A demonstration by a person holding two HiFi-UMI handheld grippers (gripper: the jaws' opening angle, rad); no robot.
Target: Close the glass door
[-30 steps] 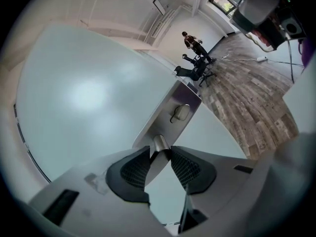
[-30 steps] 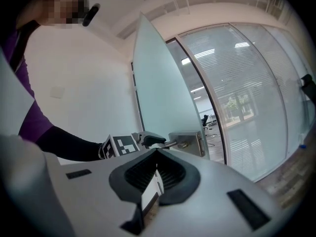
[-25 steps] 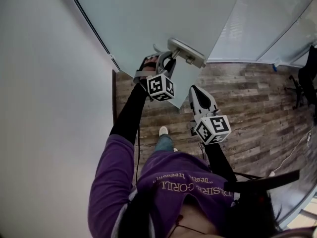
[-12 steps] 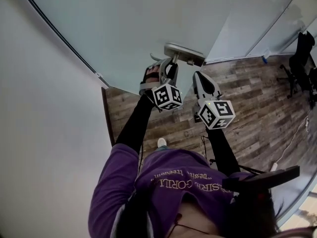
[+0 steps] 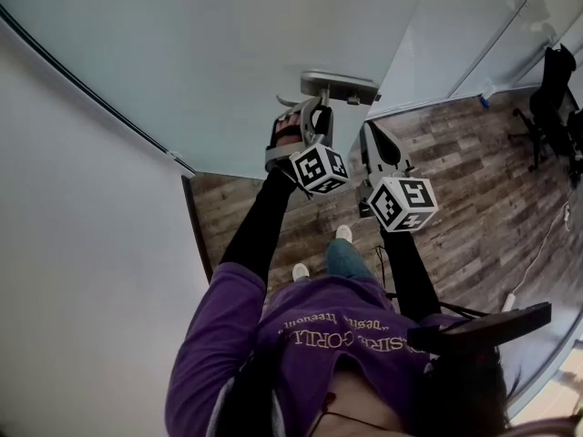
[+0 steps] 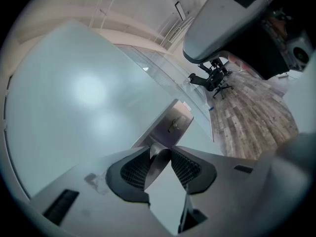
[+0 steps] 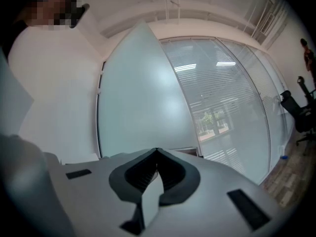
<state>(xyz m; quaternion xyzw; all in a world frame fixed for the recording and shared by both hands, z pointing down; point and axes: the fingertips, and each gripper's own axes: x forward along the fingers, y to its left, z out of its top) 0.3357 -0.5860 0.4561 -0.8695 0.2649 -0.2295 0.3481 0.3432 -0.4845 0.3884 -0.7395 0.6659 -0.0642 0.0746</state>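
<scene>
The frosted glass door (image 5: 228,53) fills the top of the head view, with its metal handle plate (image 5: 342,87) at the edge. My left gripper (image 5: 314,107) reaches up to that plate. In the left gripper view its jaws are shut on the door's silver lever handle (image 6: 157,163), with the lock plate (image 6: 173,125) just beyond and the glass door (image 6: 84,107) to the left. My right gripper (image 5: 372,133) hangs beside it, lower right, touching nothing. In the right gripper view the right gripper (image 7: 157,154) is shut and empty, facing the glass door (image 7: 133,98).
A white wall (image 5: 73,244) runs along the left. Wood-plank floor (image 5: 455,180) lies below and to the right. A black office chair (image 5: 551,98) stands at the far right, near a glass partition with blinds (image 7: 222,98). The person's feet (image 5: 319,253) are under the grippers.
The door has swung with my left gripper still on its handle, and the person has stepped forward. My right gripper has moved up closer to the left one.
</scene>
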